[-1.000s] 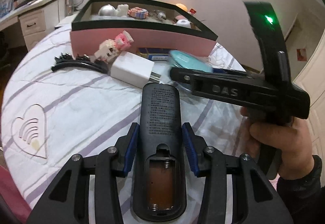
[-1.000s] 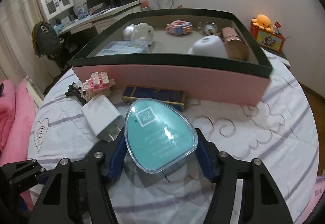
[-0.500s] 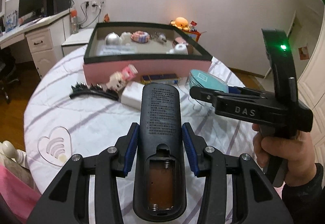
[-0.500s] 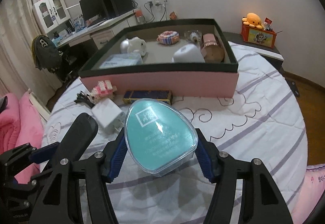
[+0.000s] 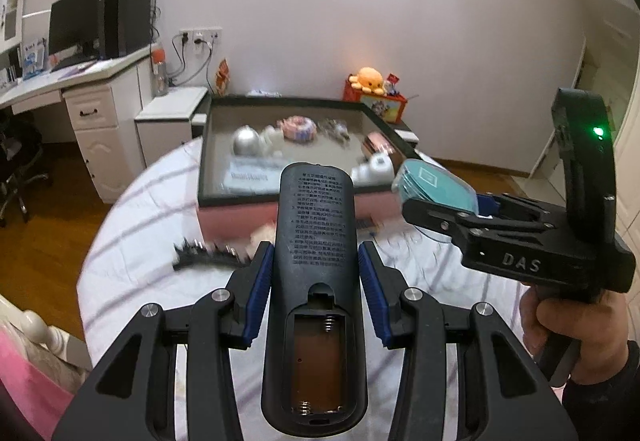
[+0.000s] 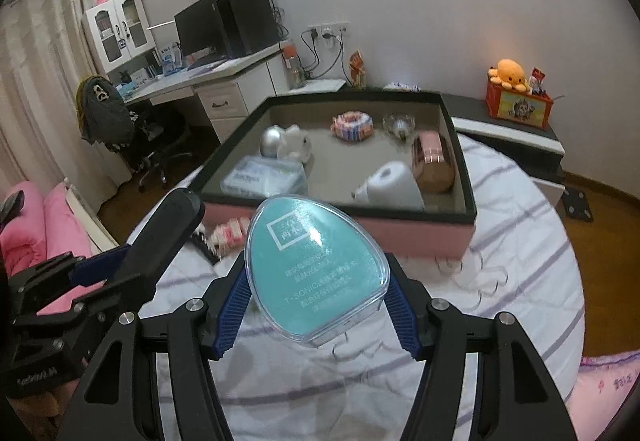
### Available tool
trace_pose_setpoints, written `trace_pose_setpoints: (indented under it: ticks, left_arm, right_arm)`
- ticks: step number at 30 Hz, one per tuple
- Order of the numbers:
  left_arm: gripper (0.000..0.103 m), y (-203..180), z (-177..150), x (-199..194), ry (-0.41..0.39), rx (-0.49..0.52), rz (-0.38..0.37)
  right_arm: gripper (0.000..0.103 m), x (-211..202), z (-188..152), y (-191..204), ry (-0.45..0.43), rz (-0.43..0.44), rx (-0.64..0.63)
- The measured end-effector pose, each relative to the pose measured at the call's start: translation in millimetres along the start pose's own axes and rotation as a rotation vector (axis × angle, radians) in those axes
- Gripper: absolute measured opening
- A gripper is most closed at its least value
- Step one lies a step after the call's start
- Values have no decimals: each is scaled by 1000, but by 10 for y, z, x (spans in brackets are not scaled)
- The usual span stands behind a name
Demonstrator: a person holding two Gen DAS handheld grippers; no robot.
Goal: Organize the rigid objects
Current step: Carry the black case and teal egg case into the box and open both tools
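left gripper (image 5: 316, 257) is pinching a black remote control (image 5: 314, 281) between its blue pads, back side facing up, battery cover off so the empty compartment with its springs is showing; the remote is hanging in the air above the round table (image 5: 132, 225), which is wearing a white cloth with purple stripes. right gripper (image 6: 318, 293) is clamping a teal egg-shaped clear plastic case (image 6: 316, 273) by both sides, pointed end aiming away from the camera, printed label facing up (brand line reading t-sonic, rest too small to read), also off the table. in the left wrist view the right gripper (image 5: 440, 209) is sitting just to the right of the remote with the teal case (image 5: 434, 187) at its tip, a person's hand (image 5: 576, 325) gripping the handle and a green light glowing on top. in the right wrist view the remote's far end is poking in at the left, beside the case. past both held items a pink box with a black rim (image 6: 460, 161) is standing on the table, holding a silver ball (image 6: 271, 140), a white figurine, a striped ring-shaped thing (image 6: 352, 124), a pink-and-copper cylinder (image 6: 432, 161), a white rounded device (image 6: 394, 183) and a flat clear packet (image 6: 264, 177). in front of the box a black hair comb (image 5: 204, 255) and a pink block toy (image 6: 230, 233) are lying on the cloth, both blurred.
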State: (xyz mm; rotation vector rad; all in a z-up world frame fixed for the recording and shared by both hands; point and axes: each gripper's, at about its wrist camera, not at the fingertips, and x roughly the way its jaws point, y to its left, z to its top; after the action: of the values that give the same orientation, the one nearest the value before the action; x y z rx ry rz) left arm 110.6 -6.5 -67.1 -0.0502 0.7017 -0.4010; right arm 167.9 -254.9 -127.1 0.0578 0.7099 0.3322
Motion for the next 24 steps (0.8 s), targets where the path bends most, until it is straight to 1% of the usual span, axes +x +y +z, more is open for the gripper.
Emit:
trace_pose_setpoints:
  ticks: [5, 8, 14, 19, 24]
  left_arm:
    - [43, 90, 302, 80, -37, -5, 1]
    - [43, 169, 519, 208, -55, -9, -1]
    - [43, 267, 908, 560, -66, -8, 0]
    - [44, 314, 1131, 1025, -36, -12, 3]
    - [44, 364, 1217, 1462, 17, -28, -1]
  right_arm:
    - [64, 39, 256, 0, -33, 5, -20]
    - [64, 110, 453, -40, -51, 3, -25]
    - [64, 448, 817, -228, -40, 17, -8]
    - [64, 759, 1023, -364, -12, 12, 3]
    - [64, 1104, 1105, -480, 49, -1, 12]
